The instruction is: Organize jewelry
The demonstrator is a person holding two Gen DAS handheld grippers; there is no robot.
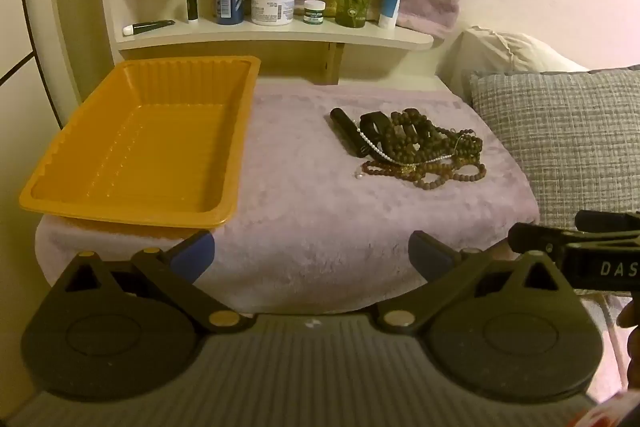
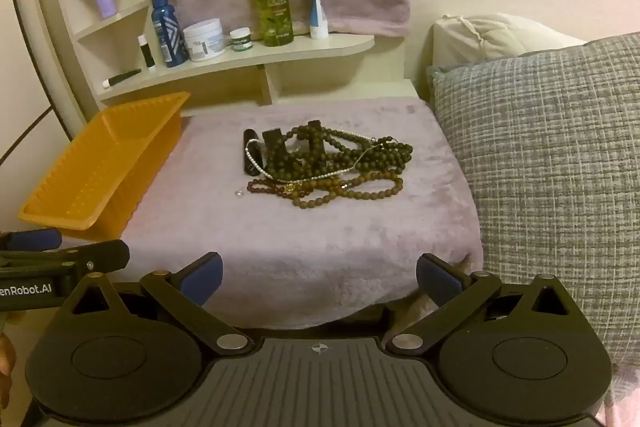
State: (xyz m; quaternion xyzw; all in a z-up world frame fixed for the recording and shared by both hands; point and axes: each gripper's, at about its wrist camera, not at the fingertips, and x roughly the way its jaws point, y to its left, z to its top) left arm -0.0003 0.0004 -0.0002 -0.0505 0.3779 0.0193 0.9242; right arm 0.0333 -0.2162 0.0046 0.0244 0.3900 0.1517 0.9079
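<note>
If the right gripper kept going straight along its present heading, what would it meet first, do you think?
Probably the pink towel just short of the bead pile; the right gripper is open and empty, though depth is uncertain.

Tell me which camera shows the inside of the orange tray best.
The left wrist view: it looks down into the orange tray, showing its whole bare floor. The right wrist view catches the tray obliquely at the left edge, mostly one ribbed wall.
</note>
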